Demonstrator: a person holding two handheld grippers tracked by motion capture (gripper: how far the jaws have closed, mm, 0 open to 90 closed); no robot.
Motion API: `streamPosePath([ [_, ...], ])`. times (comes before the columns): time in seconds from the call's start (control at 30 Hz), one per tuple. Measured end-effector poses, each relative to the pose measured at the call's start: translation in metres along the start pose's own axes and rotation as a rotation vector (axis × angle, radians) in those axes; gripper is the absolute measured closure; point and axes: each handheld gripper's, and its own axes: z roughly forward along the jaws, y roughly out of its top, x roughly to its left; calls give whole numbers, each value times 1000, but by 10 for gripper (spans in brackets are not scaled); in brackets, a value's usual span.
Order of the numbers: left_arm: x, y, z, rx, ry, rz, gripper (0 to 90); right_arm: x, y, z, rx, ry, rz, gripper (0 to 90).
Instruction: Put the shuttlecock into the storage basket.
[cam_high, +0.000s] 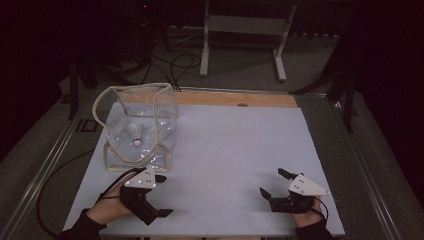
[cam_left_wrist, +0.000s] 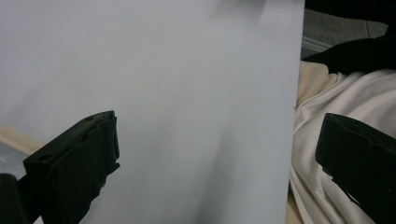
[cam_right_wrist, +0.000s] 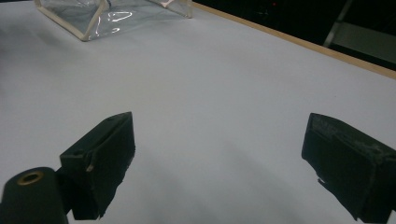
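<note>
A clear plastic bag with a cream trim (cam_high: 137, 125) stands open at the table's left rear, and a white shuttlecock (cam_high: 134, 133) lies inside it. The bag's near corner shows at the top left of the right gripper view (cam_right_wrist: 112, 16). My left gripper (cam_high: 162, 195) rests near the front left, just in front of the bag, open with nothing between its jaws (cam_left_wrist: 210, 154). My right gripper (cam_high: 272, 182) sits at the front right, also open and holding nothing (cam_right_wrist: 219, 154). Both are apart from the bag.
The white table top (cam_high: 225, 145) has a wooden strip (cam_high: 235, 99) along its far edge. Beyond it stand a white metal frame (cam_high: 245, 35) and cables on the floor (cam_high: 175, 62). Cream fabric (cam_left_wrist: 327, 107) lies past the table's near edge in the left gripper view.
</note>
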Motion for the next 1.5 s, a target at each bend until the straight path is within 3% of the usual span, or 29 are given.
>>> streamPosePath([
  [0.7, 8, -27, 8, -8, 57, -43, 8, -1, -1, 1, -2, 0, -11, 97],
  [0.97, 10, -35, 8, -35, 93, -75, 8, -1, -1, 1, -1, 2, -13, 97],
  [1.13, 8, -37, 8, -37, 127, -70, 8, -1, -1, 1, -1, 5, -4, 97],
  [1.5, 12, -45, 10, -80, 147, -113, 8, -1, -2, 1, 6, 4, -7, 97],
])
